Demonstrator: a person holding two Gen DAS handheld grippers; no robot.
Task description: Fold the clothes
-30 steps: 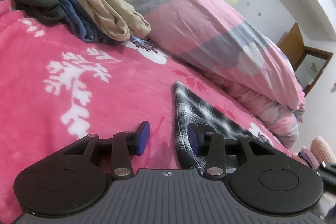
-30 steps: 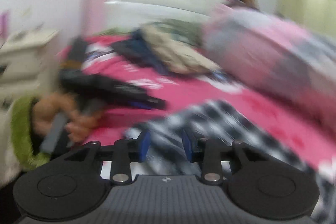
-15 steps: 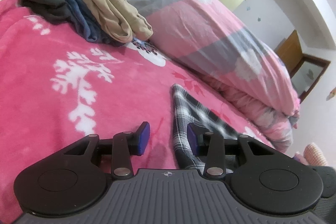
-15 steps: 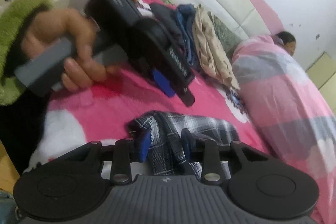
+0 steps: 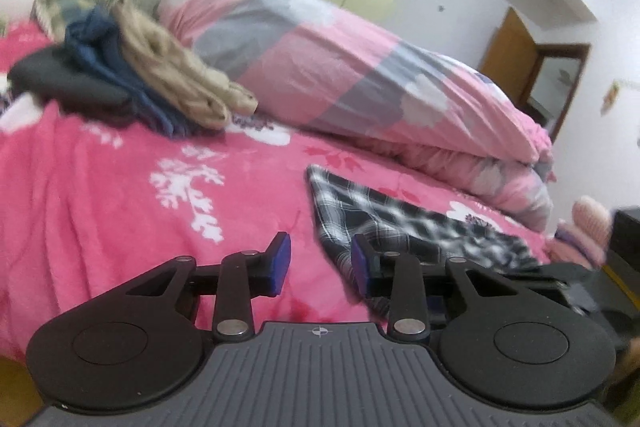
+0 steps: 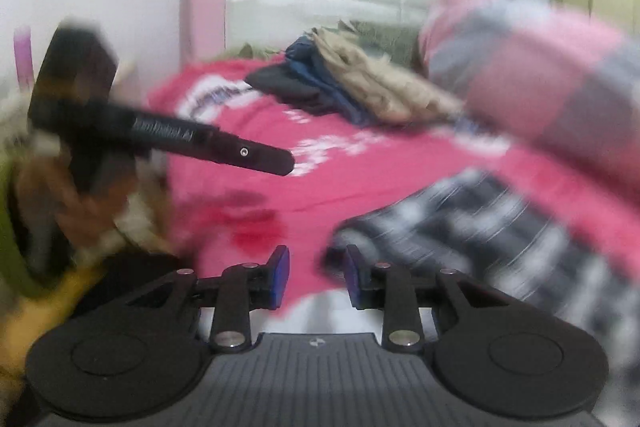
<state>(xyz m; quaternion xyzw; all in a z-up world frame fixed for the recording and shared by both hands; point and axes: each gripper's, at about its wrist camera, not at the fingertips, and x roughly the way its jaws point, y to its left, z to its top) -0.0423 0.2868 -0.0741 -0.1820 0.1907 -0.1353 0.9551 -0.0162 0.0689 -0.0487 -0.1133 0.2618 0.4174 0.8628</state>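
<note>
Blue-padded left gripper (image 5: 319,264) jaws apart, empty, over pink blanket (image 5: 100,195); plaid garment (image 5: 400,223) lies just by its right finger. Right gripper (image 6: 313,275) also spread, empty, plaid beside it. Clothes pile (image 5: 132,75) farther back, quilt (image 5: 360,75) beyond.

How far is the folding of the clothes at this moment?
Early. The black-and-white plaid garment lies partly folded on the pink fleece blanket. Left gripper and right gripper are open, holding nothing. The pile of beige, blue and dark clothes looks unfolded.
</note>
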